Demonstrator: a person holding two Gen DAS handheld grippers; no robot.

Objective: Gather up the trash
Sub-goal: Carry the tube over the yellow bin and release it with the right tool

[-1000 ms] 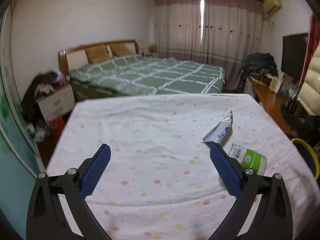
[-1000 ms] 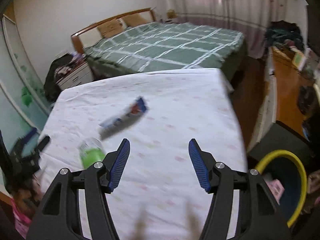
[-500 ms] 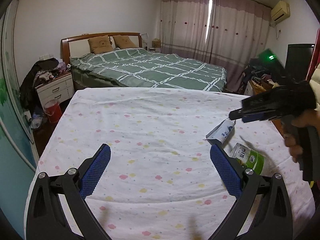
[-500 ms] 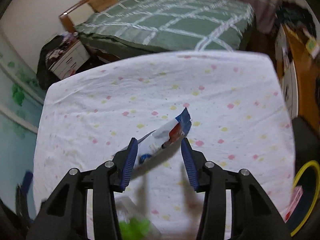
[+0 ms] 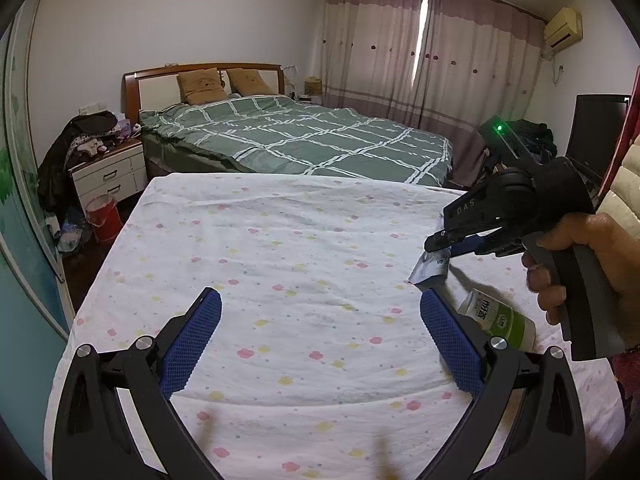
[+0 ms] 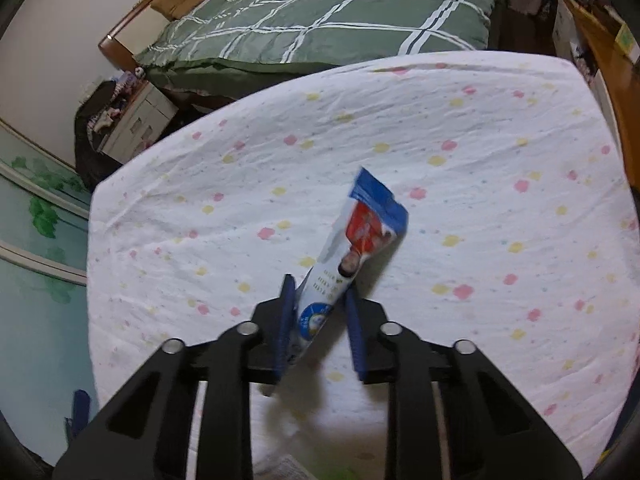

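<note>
**Wrapper caught between right gripper's fingers above flowered sheet**

A bed (image 5: 304,140) with a green checked quilt fills the far side of the room, two tan pillows against its wooden headboard and pink curtains (image 5: 420,52) hanging behind it. In front of it spreads a white sheet (image 5: 280,264) dotted with pink and yellow flowers, covering a broad flat surface. A white nightstand (image 5: 108,172) piled with dark clothes stands left of the bed, with a red bin (image 5: 105,218) on the floor just beside it.

The left gripper (image 5: 320,344) hangs low over the near part of the sheet, its blue-padded fingers spread wide with nothing between them. The right gripper (image 6: 320,320), seen from the left wrist view at the sheet's right edge with a hand (image 5: 592,268) around its grey handle, has its fingers closed in on a snack wrapper (image 6: 352,252). The wrapper's lower end sits pinched between the blue pads, while its blue-and-red upper end juts out ahead of the fingertips, tilted to the right above the sheet. From the left wrist view only a silvery corner of it shows below the right gripper's tip.

A small bottle (image 5: 498,320) with a green and white label lies on its side on the sheet, near the wrapper and just behind the left gripper's right finger.
</note>
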